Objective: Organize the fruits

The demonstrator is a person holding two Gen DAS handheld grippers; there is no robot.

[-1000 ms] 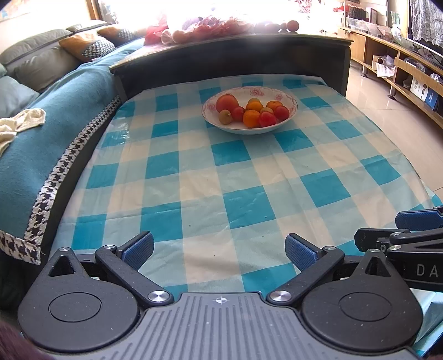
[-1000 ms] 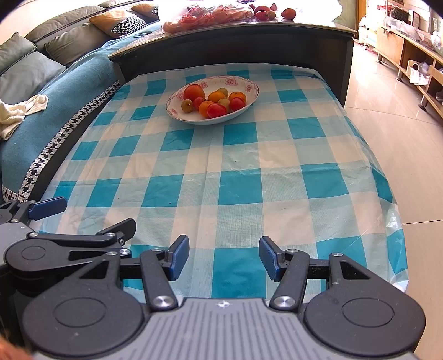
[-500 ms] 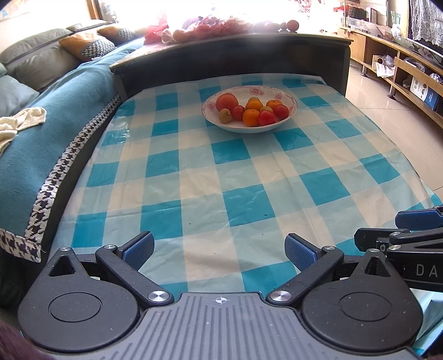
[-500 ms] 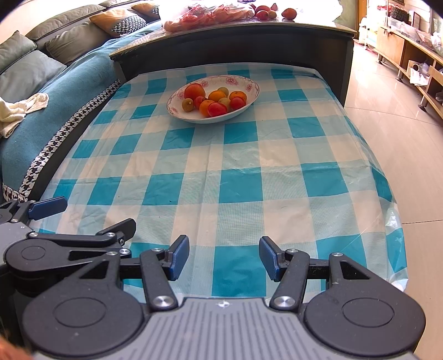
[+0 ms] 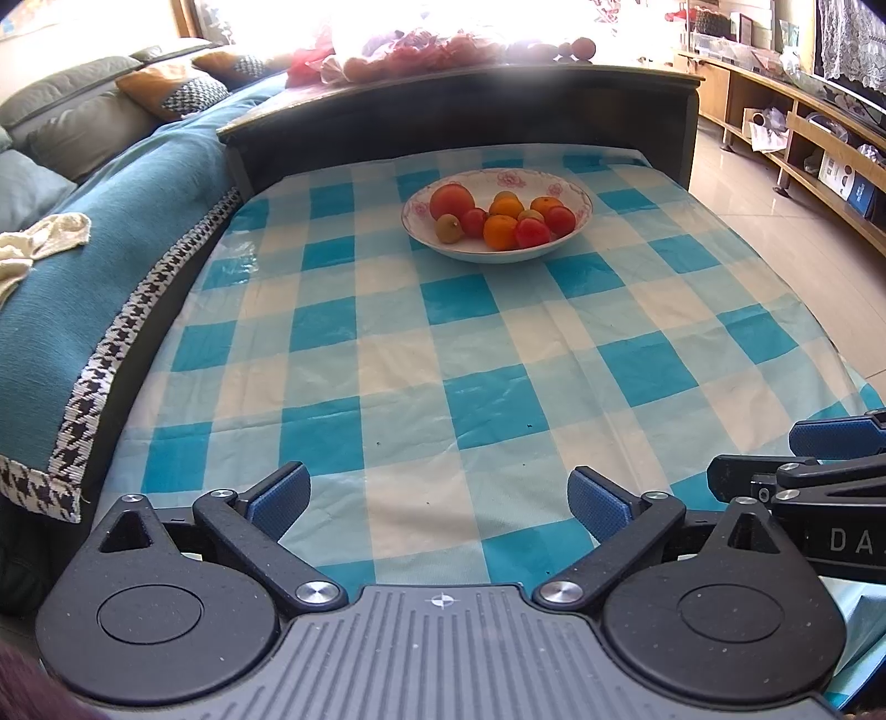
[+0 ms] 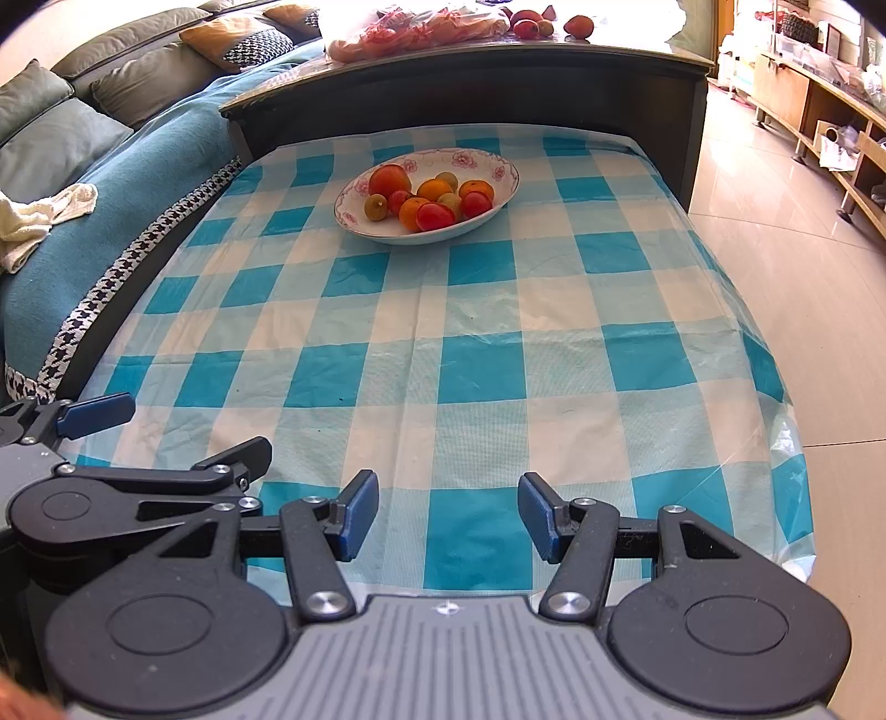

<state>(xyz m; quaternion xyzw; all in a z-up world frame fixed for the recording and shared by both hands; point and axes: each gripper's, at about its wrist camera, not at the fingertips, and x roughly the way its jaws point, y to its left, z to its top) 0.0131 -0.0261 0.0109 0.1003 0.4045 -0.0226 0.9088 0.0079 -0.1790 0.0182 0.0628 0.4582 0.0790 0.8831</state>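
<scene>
A white flowered bowl (image 5: 576,191) (image 6: 506,166) stands at the far end of the blue-and-white checked tablecloth (image 5: 443,354) (image 6: 476,332). Several red, orange and yellow-green fruits (image 5: 501,219) (image 6: 429,199) lie in it. My left gripper (image 5: 437,501) hovers open over the near edge of the cloth, nothing between its blue pads. My right gripper (image 6: 448,512) is beside it on the right, also open and empty, its jaws narrower. Each gripper shows at the edge of the other's view: the right one (image 5: 819,465), the left one (image 6: 166,437).
A teal-covered sofa (image 5: 83,266) with a cream cloth (image 5: 39,243) runs along the left. A dark higher table (image 6: 498,72) behind the cloth carries bagged and loose fruit (image 6: 421,22). Tiled floor (image 6: 786,221) and wooden shelves (image 5: 803,144) lie to the right.
</scene>
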